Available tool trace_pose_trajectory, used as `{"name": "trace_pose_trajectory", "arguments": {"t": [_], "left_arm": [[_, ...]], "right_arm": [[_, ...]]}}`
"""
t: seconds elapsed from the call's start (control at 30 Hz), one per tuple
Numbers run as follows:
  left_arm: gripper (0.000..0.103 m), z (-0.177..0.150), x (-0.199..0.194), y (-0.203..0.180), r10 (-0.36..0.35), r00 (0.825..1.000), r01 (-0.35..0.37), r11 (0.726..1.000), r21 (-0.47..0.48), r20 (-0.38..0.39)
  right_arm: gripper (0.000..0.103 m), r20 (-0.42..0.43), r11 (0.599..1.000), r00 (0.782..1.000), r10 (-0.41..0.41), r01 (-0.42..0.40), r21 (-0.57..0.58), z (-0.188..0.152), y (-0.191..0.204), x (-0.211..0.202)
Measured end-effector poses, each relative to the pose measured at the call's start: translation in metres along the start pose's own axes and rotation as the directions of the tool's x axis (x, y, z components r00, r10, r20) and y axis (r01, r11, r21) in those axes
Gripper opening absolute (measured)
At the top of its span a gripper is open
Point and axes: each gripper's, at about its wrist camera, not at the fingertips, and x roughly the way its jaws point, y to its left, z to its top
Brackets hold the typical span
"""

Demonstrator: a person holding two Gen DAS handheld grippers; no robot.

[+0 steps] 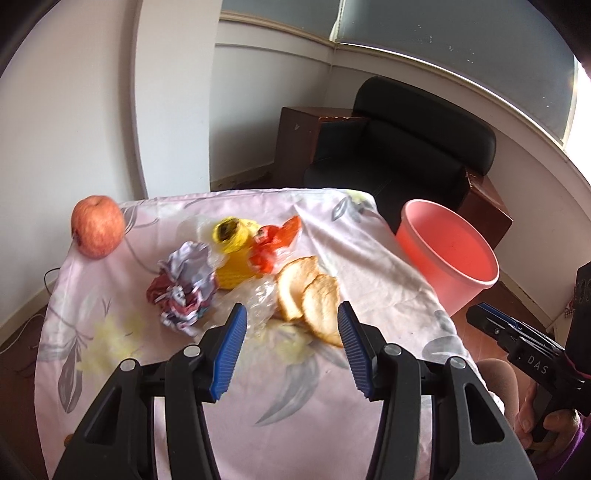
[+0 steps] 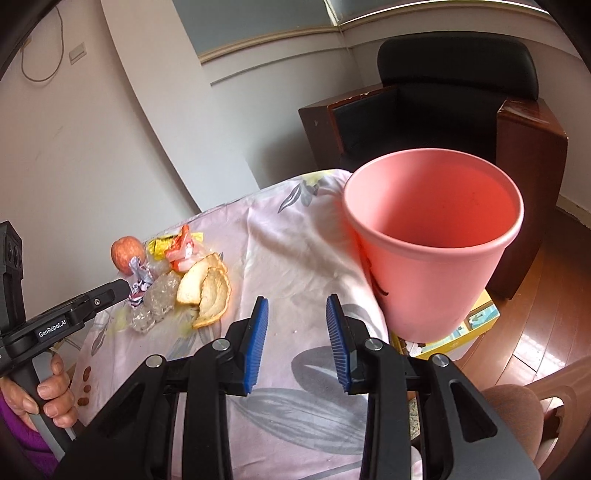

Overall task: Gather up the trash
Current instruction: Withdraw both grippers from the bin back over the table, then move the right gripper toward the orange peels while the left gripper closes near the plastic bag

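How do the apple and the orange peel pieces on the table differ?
The apple is whole, round and red, standing alone at the far left corner; the orange peel pieces are thin, curled, pale-faced scraps overlapping each other in the litter pile, just ahead of the open left gripper. Both rest on the floral tablecloth.

White walls (image 1: 74, 110) meet in a corner behind a black armchair (image 1: 402, 147) with dark wooden sides. A window (image 1: 461, 29) above it lets in daylight, glaring off the reddish wooden floor (image 2: 535, 332).
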Motion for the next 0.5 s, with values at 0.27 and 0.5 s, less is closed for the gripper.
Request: {"name": "trace_pose_trajectory", "arguments": {"t": [0.27, 0.5], "left_arm": [[0.050, -0.015, -0.004, 0.025, 0.058, 0.998, -0.058, 0.998, -0.024, -0.001], [0.050, -0.026, -0.013, 0.051, 0.117, 0.993, -0.116, 0.992, -0.053, 0.016]], "right_arm": [[0.033, -0.034, 0.999, 0.999, 0.020, -0.021, -0.030, -0.004, 0.015, 0.012], [0.033, -0.074, 0.997, 0.996, 0.050, -0.054, -0.053, -0.007, 0.032, 0.028]]}}
